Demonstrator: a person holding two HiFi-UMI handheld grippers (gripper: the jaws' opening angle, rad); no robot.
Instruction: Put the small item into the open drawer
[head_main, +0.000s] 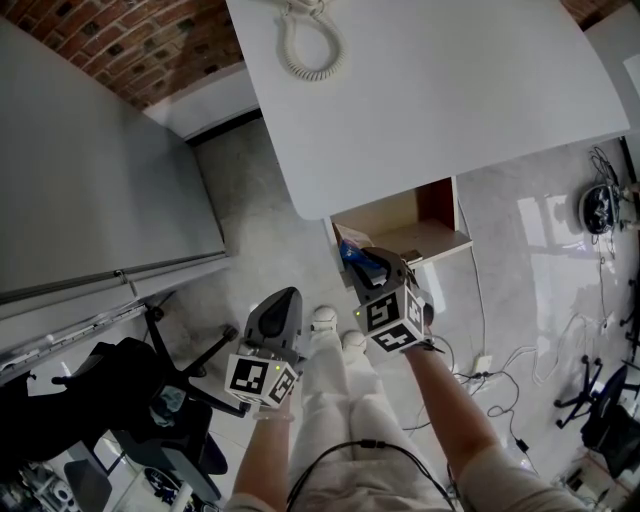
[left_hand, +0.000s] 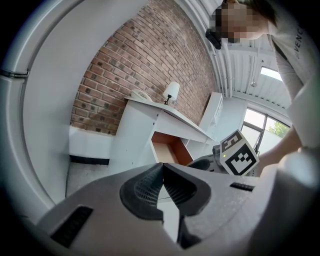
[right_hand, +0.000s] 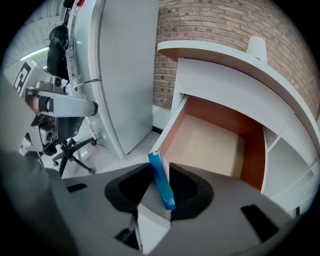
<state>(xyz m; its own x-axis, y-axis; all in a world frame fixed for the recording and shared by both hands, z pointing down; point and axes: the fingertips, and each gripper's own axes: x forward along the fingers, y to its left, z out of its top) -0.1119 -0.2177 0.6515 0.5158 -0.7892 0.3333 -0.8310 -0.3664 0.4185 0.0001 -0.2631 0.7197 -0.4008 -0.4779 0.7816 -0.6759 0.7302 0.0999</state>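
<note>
The small item is a flat blue box (right_hand: 162, 182); it stands tilted between the jaws of my right gripper (right_hand: 160, 172). It leans on the right pad, and a gap shows between it and the left pad, so the jaws are open. In the head view the right gripper (head_main: 365, 262) hovers at the front edge of the open drawer (head_main: 415, 225) with the blue box (head_main: 352, 252) at its tip. The drawer's (right_hand: 205, 142) wooden inside shows nothing in it. My left gripper (head_main: 285, 300) hangs lower left, shut with nothing between its fingertips (left_hand: 162, 167).
The drawer belongs to a white desk (head_main: 430, 80) with a coiled cord (head_main: 310, 45) on top. A grey cabinet (head_main: 90, 180) stands to the left and a black office chair (head_main: 170, 390) below it. Cables (head_main: 600, 200) lie on the floor at right. The person's legs are beneath the grippers.
</note>
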